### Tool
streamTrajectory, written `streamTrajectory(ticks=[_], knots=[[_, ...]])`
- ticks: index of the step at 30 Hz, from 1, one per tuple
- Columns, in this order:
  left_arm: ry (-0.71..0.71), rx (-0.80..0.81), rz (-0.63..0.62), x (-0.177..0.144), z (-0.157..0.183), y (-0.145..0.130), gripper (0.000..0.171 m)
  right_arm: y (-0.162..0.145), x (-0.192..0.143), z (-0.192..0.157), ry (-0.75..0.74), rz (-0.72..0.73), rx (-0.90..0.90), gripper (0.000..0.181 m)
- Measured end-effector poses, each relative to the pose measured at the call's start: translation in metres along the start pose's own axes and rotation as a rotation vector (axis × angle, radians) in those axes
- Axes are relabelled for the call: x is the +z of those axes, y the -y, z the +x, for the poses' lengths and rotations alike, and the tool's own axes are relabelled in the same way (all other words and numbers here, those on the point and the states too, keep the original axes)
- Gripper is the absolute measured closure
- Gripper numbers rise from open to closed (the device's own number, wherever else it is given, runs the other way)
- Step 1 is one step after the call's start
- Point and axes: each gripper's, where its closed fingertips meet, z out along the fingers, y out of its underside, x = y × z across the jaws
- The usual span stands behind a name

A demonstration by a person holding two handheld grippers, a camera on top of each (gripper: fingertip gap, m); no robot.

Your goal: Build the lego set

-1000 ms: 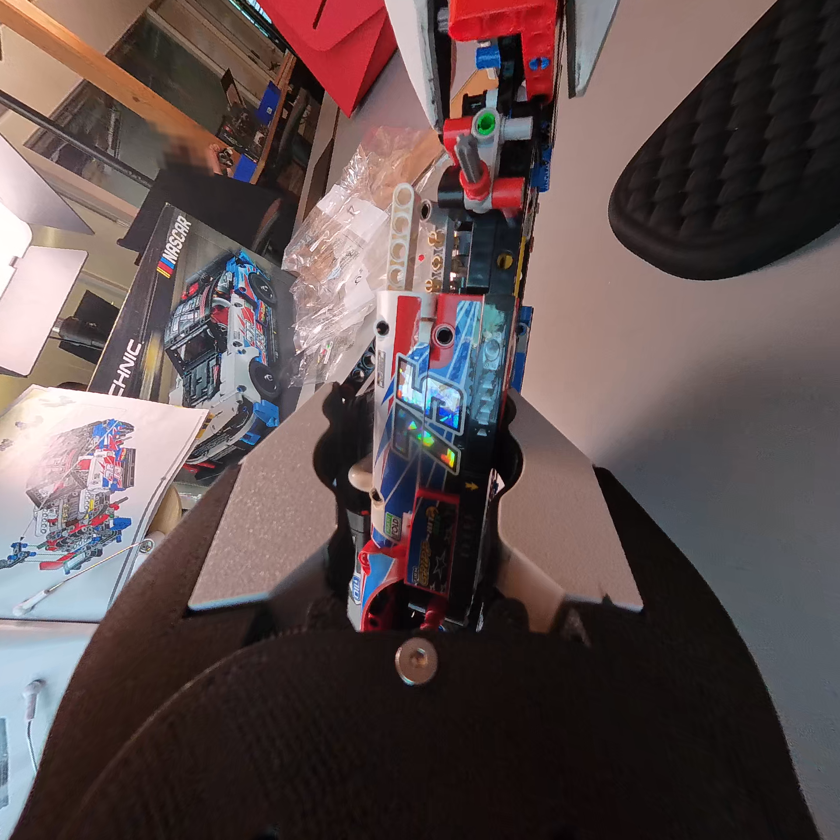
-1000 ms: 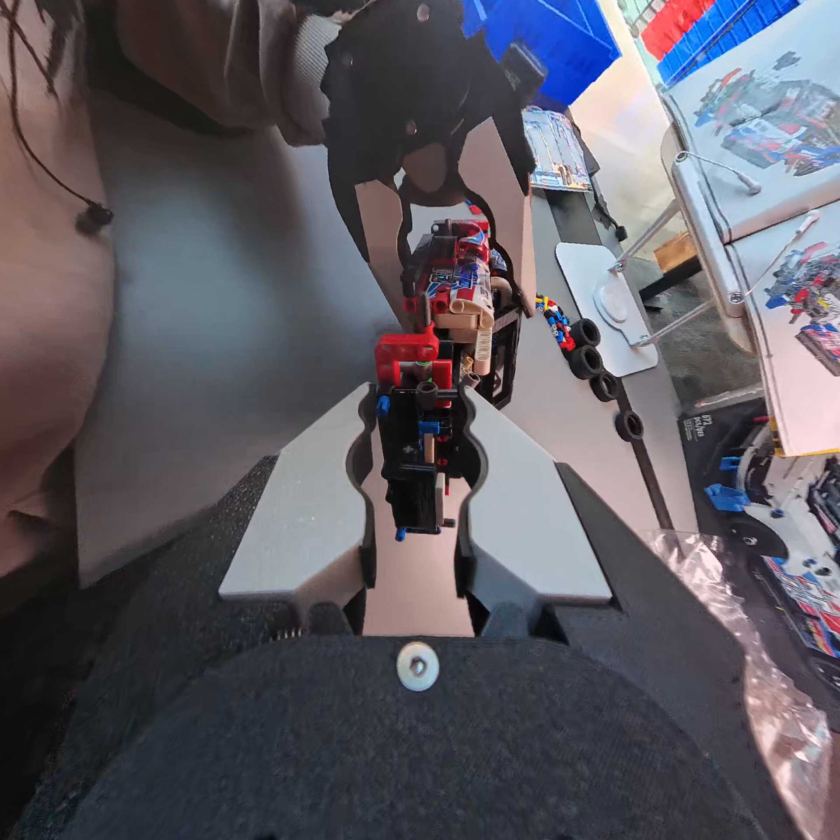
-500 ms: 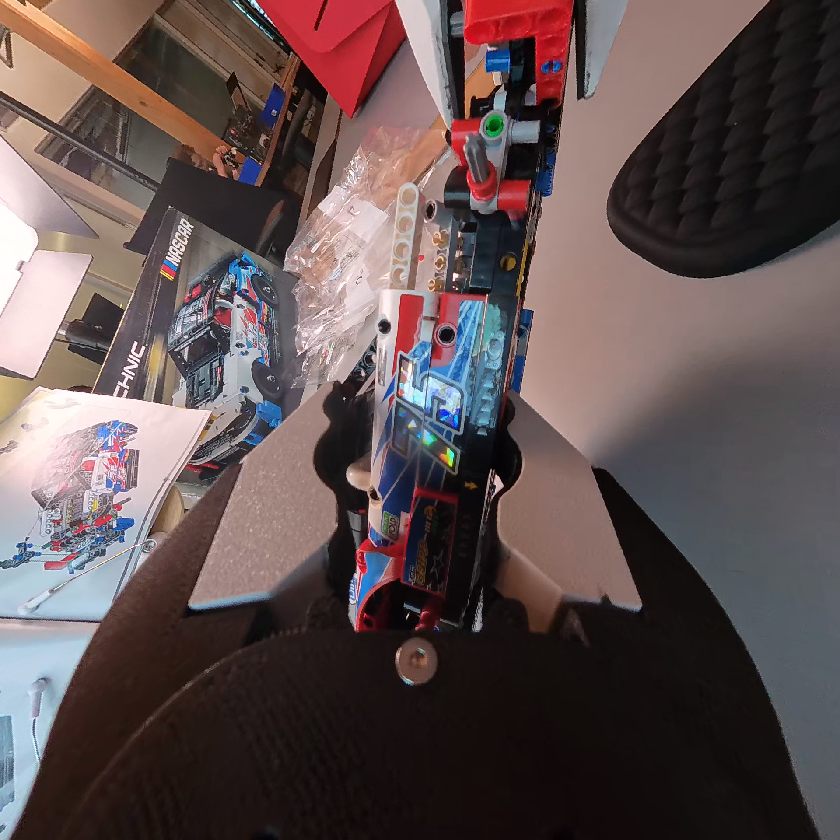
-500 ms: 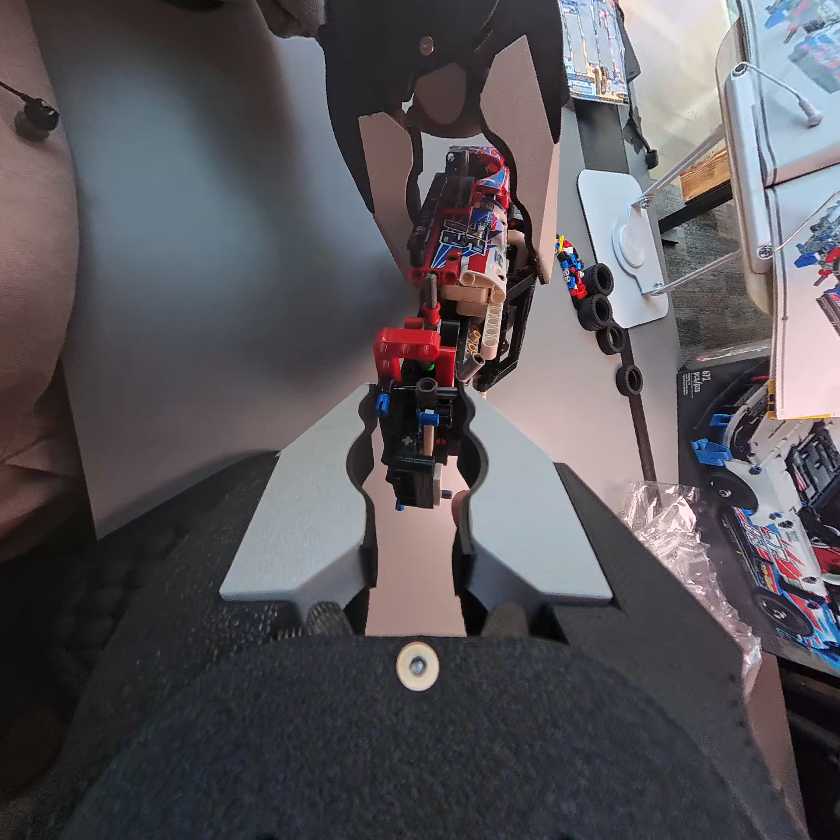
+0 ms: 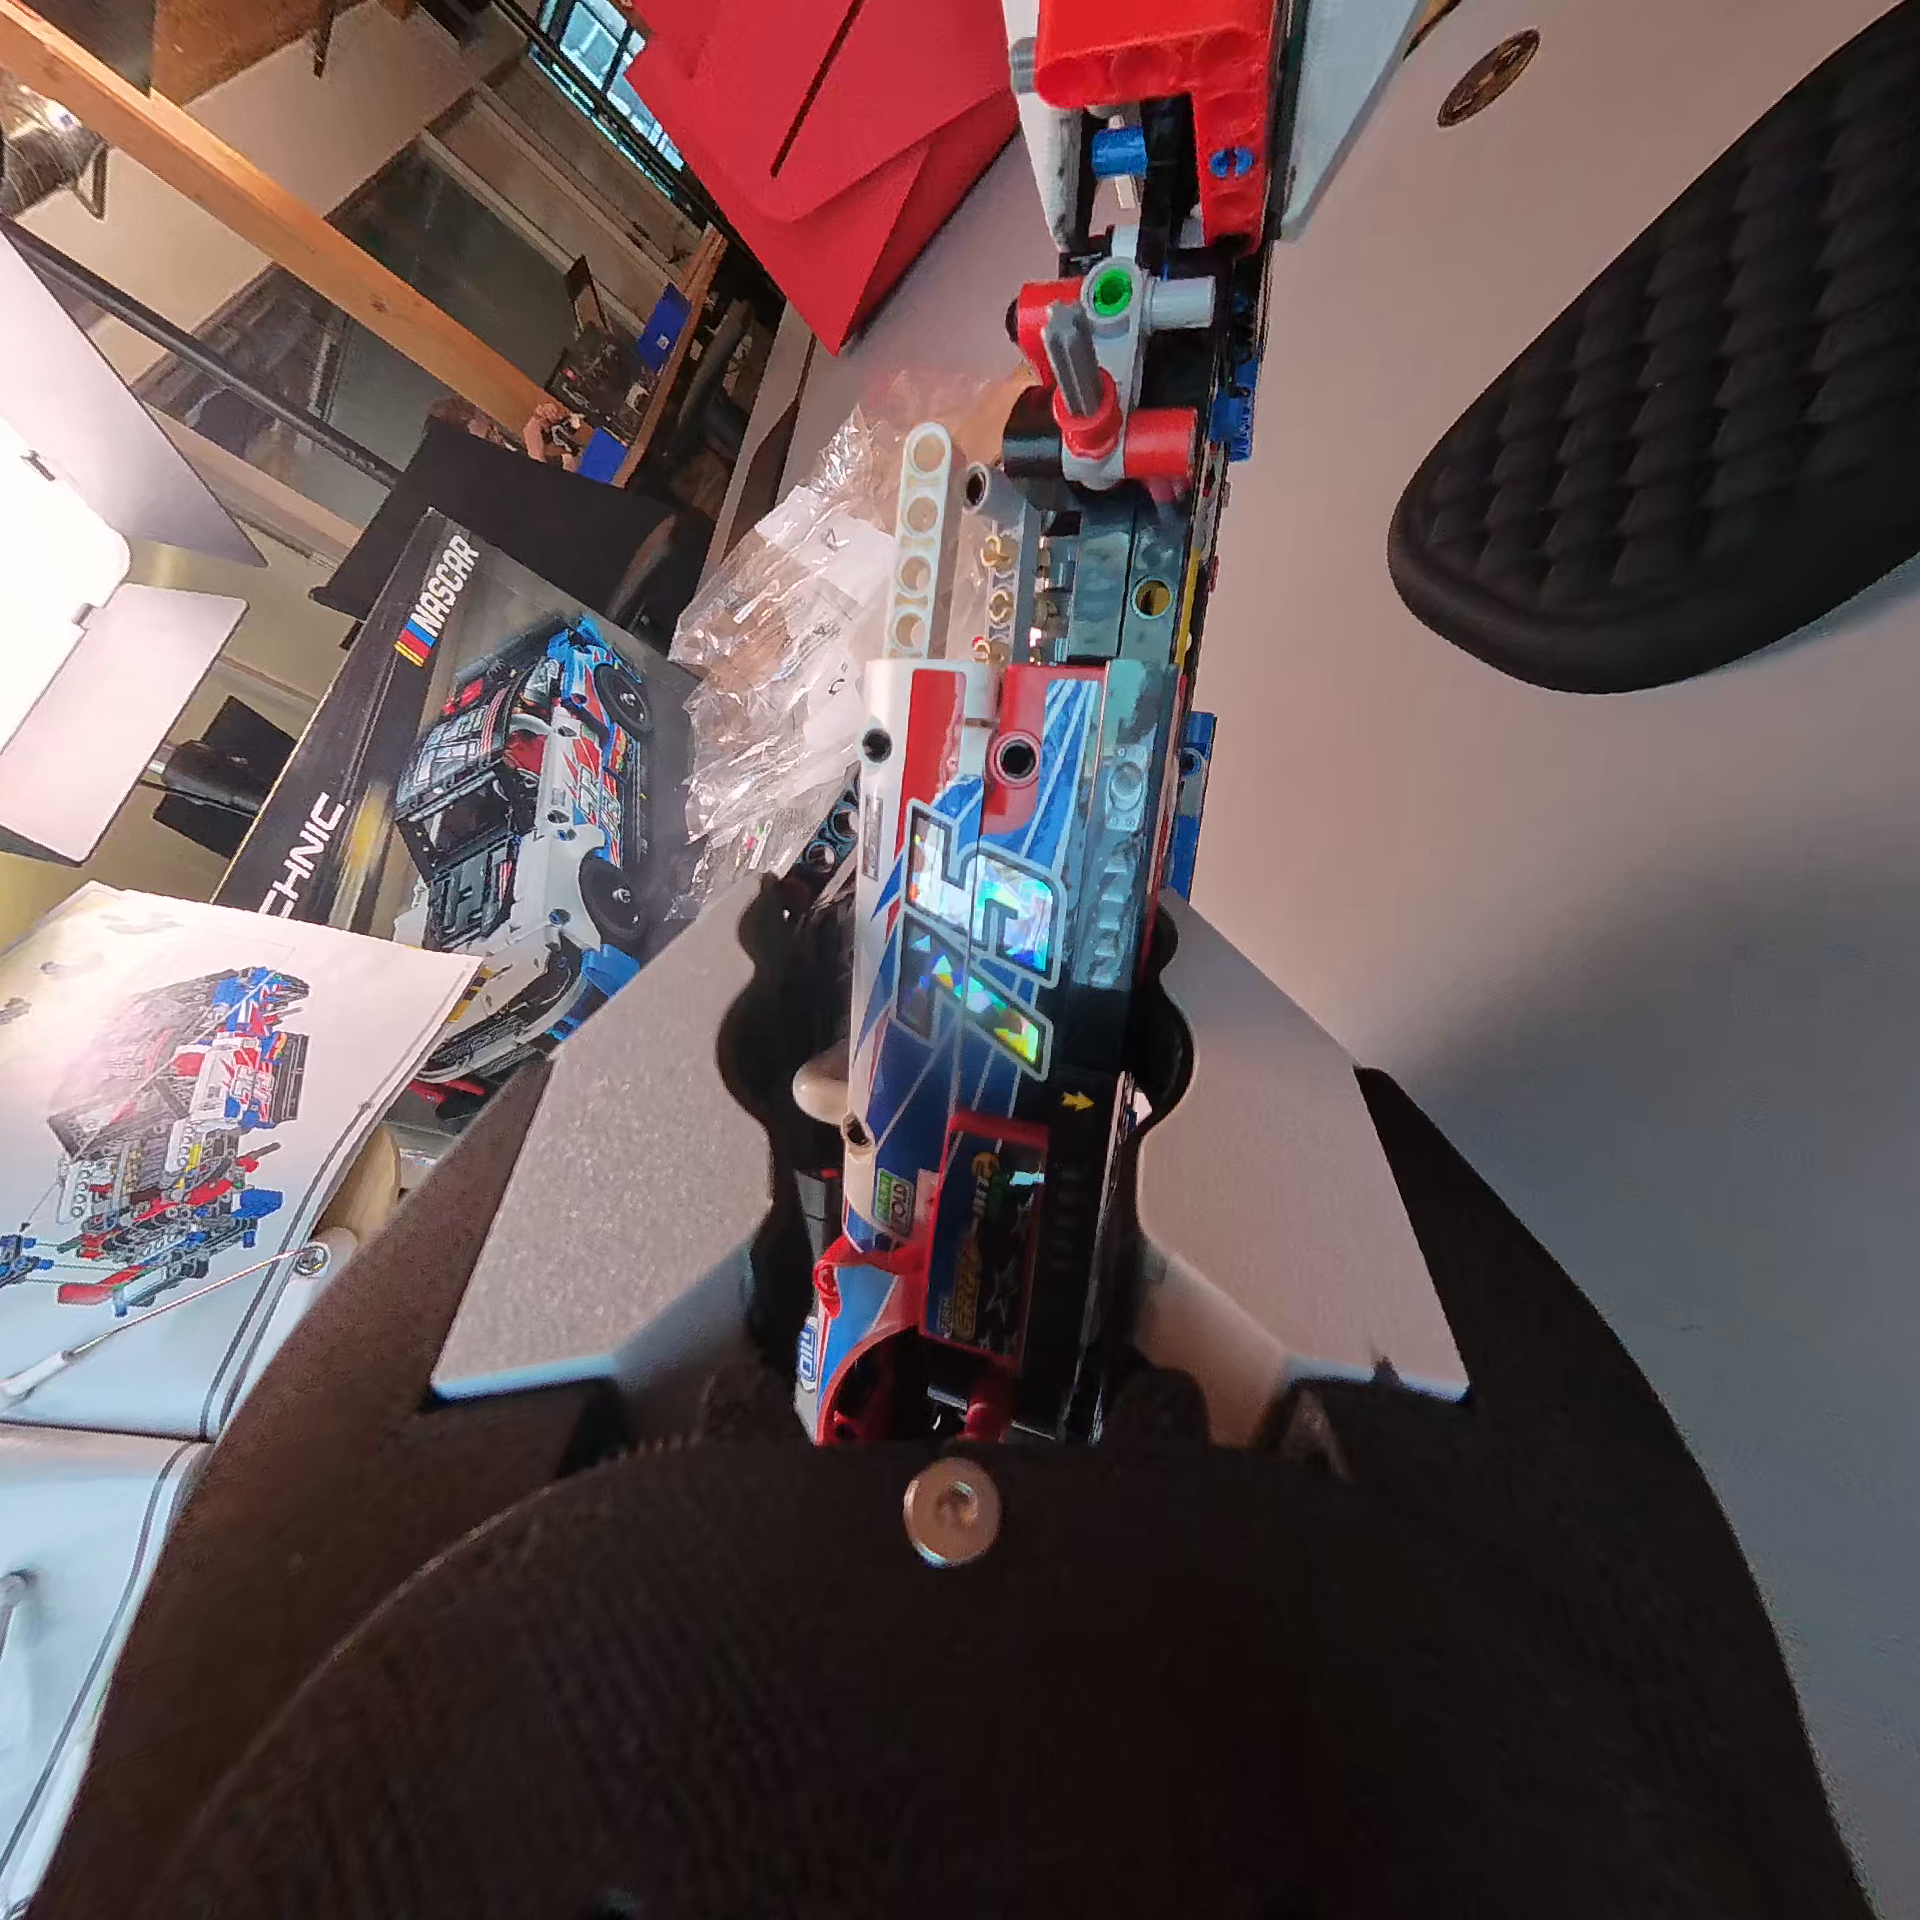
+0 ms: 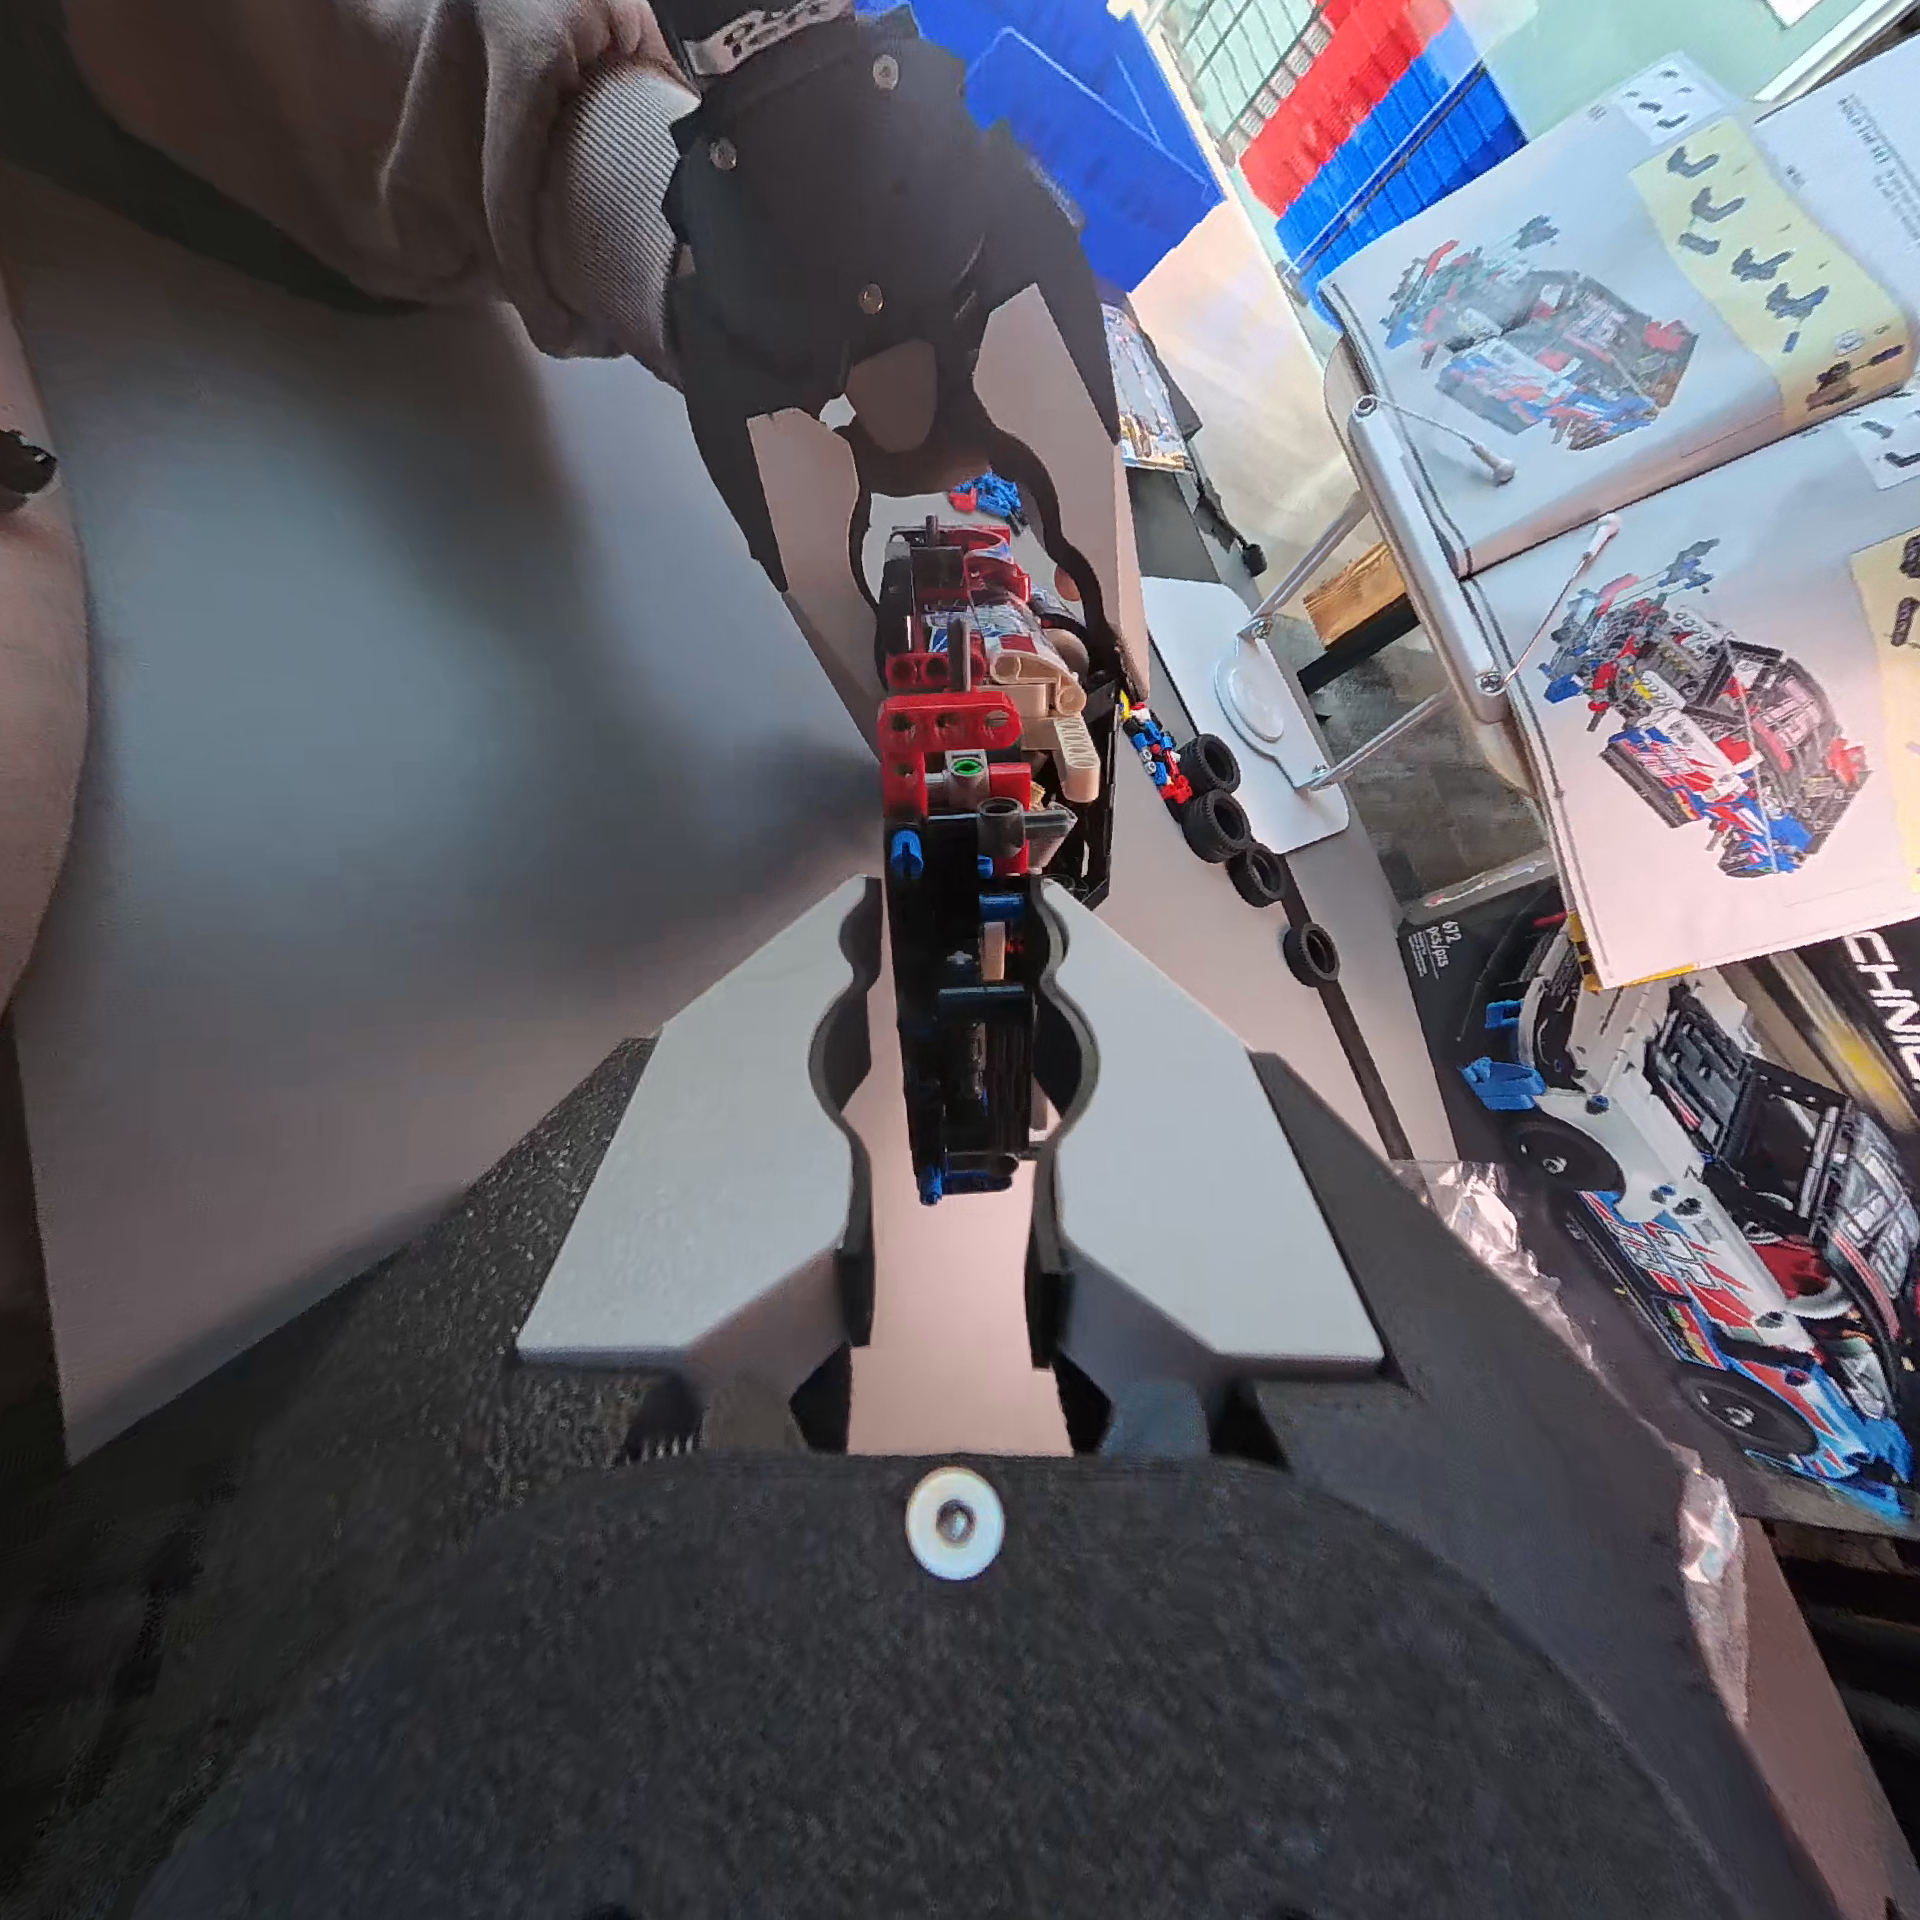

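Left wrist view shows the left tongs [image 5: 961,997] clamped on the lego car body [image 5: 997,935], a long build with a red, white and blue stickered panel that runs from the lower middle of the frame up to the top edge. At that far end the right tongs [image 5: 1174,125] grip its red and black part. Left of the build lie clear plastic bags [image 5: 779,644], the set's box [image 5: 488,769] and an open instruction booklet [image 5: 187,1091] at the left edge. A black padded cushion [image 5: 1683,436] sits at the upper right on the grey desk [image 5: 1558,935].

Right wrist view has the right tongs [image 6: 956,997] closed on the black end of the build [image 6: 961,997] at the frame's centre, the body held above the desk between both tools. The left tongs [image 6: 935,582] hold its far end in the upper middle, below a beige sleeve [image 6: 416,156]. Four loose black tyres [image 6: 1236,831] lie in a row right of centre.
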Motion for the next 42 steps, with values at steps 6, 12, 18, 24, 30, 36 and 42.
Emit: streamTrajectory(ticks=[6,12,18,24,30,36,42], knots=[[0.007,-0.012,0.009,0.0,0.0,0.0,0.106,-0.002,0.0,0.0,-0.005,-0.052,-0.061,0.159],[0.008,-0.02,0.009,0.001,-0.001,-0.001,0.106,-0.002,0.001,0.001,-0.018,-0.048,-0.061,0.159],[-0.003,-0.083,-0.016,0.003,-0.011,-0.003,0.106,0.001,0.0,0.018,-0.128,0.019,0.016,0.156],[0.003,-0.277,0.018,0.003,-0.03,-0.005,0.106,0.022,-0.042,0.061,-0.365,0.373,0.421,0.164],[0.057,-0.402,-0.061,0.006,-0.047,-0.017,0.106,0.004,-0.016,0.054,-0.544,0.388,0.551,0.171],[0.114,-0.337,-0.031,0.005,-0.05,-0.021,0.106,-0.037,0.017,0.071,-0.613,0.259,0.578,0.14],[0.073,-0.277,0.151,-0.01,-0.049,-0.025,0.107,-0.023,0.011,0.066,-0.373,0.415,0.38,0.117]])
